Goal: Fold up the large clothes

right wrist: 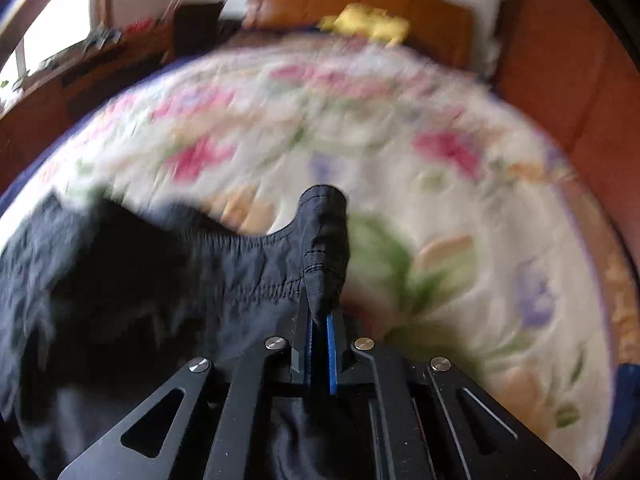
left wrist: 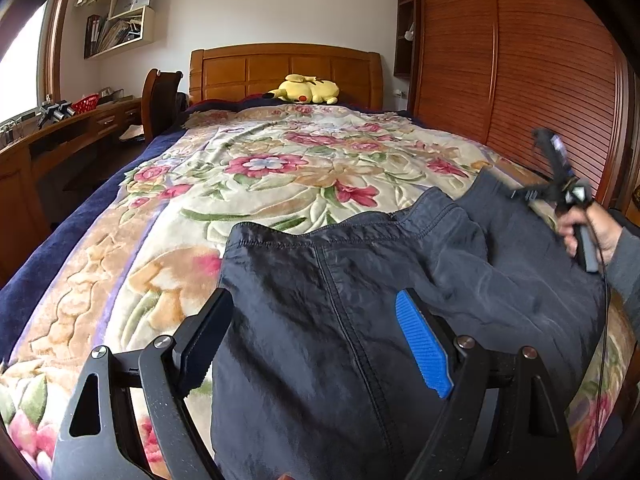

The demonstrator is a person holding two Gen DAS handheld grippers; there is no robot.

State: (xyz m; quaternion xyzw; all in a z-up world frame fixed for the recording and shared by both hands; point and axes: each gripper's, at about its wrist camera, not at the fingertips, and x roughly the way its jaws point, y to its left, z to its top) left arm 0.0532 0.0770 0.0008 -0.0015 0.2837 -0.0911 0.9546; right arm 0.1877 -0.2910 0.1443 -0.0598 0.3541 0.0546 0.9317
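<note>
Right tool (right wrist: 320,344) is clenched on a corner of the dark garment (left wrist: 360,300): in the right wrist view a bunched tab of the stitched waistband (right wrist: 322,240) stands up between its blue pads, directly ahead of its tips. We read the rest of the cloth as trailing away to that tool's left, draped and slack over the floral bedspread (left wrist: 248,168).

Left tool (left wrist: 316,344) is released, its 2 fingers standing wide apart and straddling the cloth without pinching it. The garment lies directly beneath and ahead of this tool, with a long stitched seam (left wrist: 352,320) running away from it toward the waistband edge. The free waistband corner (left wrist: 236,236) lies just ahead of its left finger (left wrist: 204,336).

The garment's waistband runs crosswise between the 2 tools, so its long axis spans from one to the other. The left tool is the nearer to the free corner. We judge that the coming move needs that corner gripped, so that both ends are held before any fold.
</note>
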